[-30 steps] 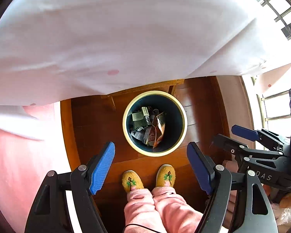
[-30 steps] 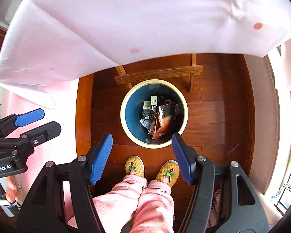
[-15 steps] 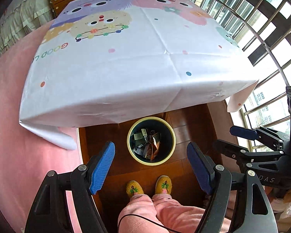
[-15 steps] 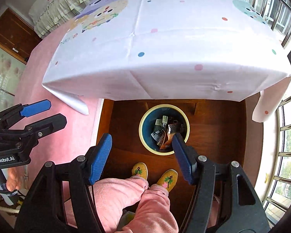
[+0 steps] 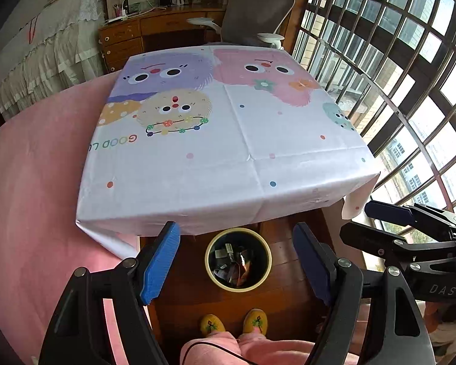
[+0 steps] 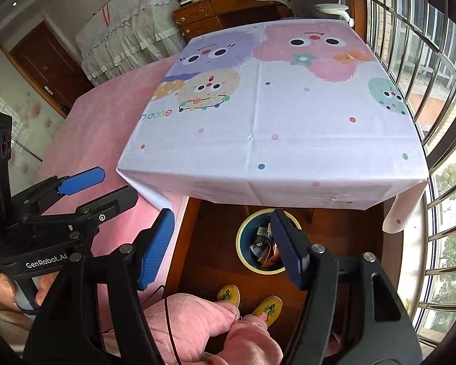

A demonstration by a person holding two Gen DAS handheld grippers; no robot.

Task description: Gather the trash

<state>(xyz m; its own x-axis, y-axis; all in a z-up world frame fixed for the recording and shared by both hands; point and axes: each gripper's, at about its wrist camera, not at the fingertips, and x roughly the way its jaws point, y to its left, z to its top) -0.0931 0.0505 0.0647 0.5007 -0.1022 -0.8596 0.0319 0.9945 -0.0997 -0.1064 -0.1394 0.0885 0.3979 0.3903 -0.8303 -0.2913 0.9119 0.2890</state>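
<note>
My left tongs [image 5: 237,261] and right tongs [image 6: 222,246] both hang wide apart and hold nothing, above the bin [image 5: 238,259] on the wooden floor [image 5: 185,298]. The bin, pale-rimmed and dark blue inside, stands just past the near edge of the worktop [image 5: 228,140], half tucked under the hanging cloth. In it lies the trash [image 5: 232,266]: crumpled wrappers, grey, white and orange. In the left view the bin sits between my two blue pads; in the right view the right pad [image 6: 288,249] covers part of its rim. My yellow slippers [image 5: 234,324] stand on the floor just beside the bin, with my pink trouser legs [image 6: 215,328] below them.

A cloth printed with fuzzy cartoon faces and coloured dots drapes the worktop, and nothing lies on its top. A pink bedspread [image 5: 36,182] spreads to the left. Beyond the worktop stand a wooden dresser [image 5: 155,33], a grey office chair [image 5: 255,12] and a frilled white cover [image 5: 45,54]. A barred window [image 5: 395,60] runs along the right.

Half a second ago the bin looked larger and the cloth filled more of both views; now the whole top of the worktop and the far room are in sight, while both tongs stay spread as before
</note>
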